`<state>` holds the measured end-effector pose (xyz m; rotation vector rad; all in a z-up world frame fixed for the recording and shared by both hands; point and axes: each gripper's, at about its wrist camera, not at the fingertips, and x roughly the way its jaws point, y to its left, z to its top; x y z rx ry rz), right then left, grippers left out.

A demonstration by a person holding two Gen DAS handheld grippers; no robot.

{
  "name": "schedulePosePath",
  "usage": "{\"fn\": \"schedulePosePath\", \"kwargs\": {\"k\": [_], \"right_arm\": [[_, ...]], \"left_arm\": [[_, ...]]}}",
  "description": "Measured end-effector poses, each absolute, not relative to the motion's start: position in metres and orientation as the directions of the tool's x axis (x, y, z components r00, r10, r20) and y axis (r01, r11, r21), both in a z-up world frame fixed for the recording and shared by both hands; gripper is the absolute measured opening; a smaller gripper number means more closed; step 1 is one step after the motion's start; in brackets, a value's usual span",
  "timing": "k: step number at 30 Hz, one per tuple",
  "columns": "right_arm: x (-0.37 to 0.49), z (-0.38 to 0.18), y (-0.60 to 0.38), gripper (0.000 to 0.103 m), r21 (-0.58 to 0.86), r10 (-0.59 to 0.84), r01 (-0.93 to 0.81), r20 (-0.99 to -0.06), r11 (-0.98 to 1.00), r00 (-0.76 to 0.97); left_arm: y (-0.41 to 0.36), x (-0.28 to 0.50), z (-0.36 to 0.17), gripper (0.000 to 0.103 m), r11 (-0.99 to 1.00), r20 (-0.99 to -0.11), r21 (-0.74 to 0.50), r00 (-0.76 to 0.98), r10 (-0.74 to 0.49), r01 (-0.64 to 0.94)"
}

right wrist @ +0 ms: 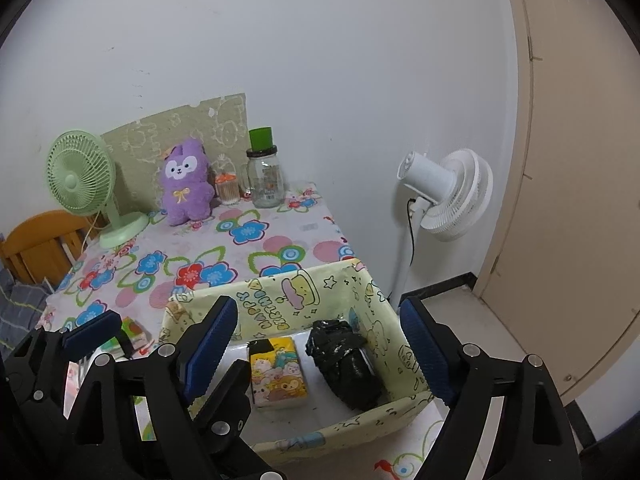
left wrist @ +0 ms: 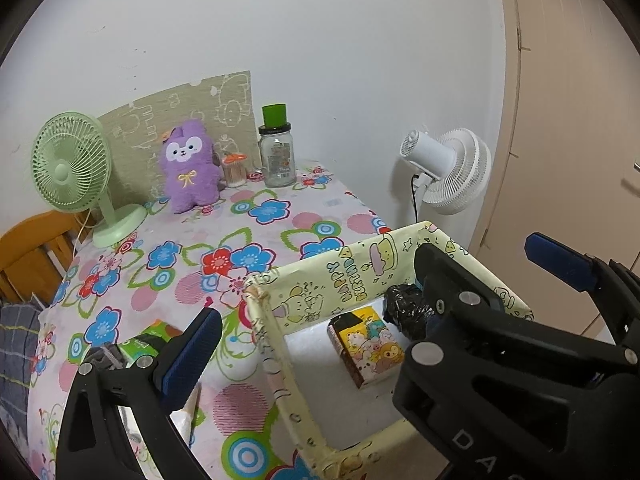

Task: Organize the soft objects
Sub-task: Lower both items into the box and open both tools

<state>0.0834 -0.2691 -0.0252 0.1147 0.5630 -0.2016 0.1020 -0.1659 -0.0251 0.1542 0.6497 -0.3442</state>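
A yellow cartoon-print box [left wrist: 276,344] [right wrist: 328,434] sits at the table's near right corner. Inside lie a tissue pack [left wrist: 368,346] [right wrist: 278,372] and a black plastic bundle [left wrist: 404,308] [right wrist: 346,364]. A purple plush toy [left wrist: 188,166] [right wrist: 186,182] stands at the back of the table. A green pack [left wrist: 148,346] [right wrist: 134,334] lies left of the box. My left gripper [right wrist: 150,326] is open and empty, left of the box. My right gripper [right wrist: 320,340] is open and empty above the box; it also shows in the left wrist view [left wrist: 476,264].
A green desk fan [left wrist: 76,172] [right wrist: 86,184] stands back left. A glass jar with a green cup on top [left wrist: 276,152] [right wrist: 264,176] and a cotton-swab pot [left wrist: 234,170] [right wrist: 228,188] stand at the back. A white floor fan [left wrist: 448,168] [right wrist: 448,192] stands right of the table.
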Motion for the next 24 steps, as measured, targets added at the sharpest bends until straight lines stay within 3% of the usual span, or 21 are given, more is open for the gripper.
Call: {"fn": "schedulePosePath", "kwargs": {"k": [24], "right_arm": [[0.066,-0.016,-0.205,0.091,0.037,-0.125,0.167,-0.512,0.985,0.850]], "left_arm": [[-0.102,0.078,-0.017,0.103,0.952,-0.570,0.055,0.792,-0.218,0.301]]}}
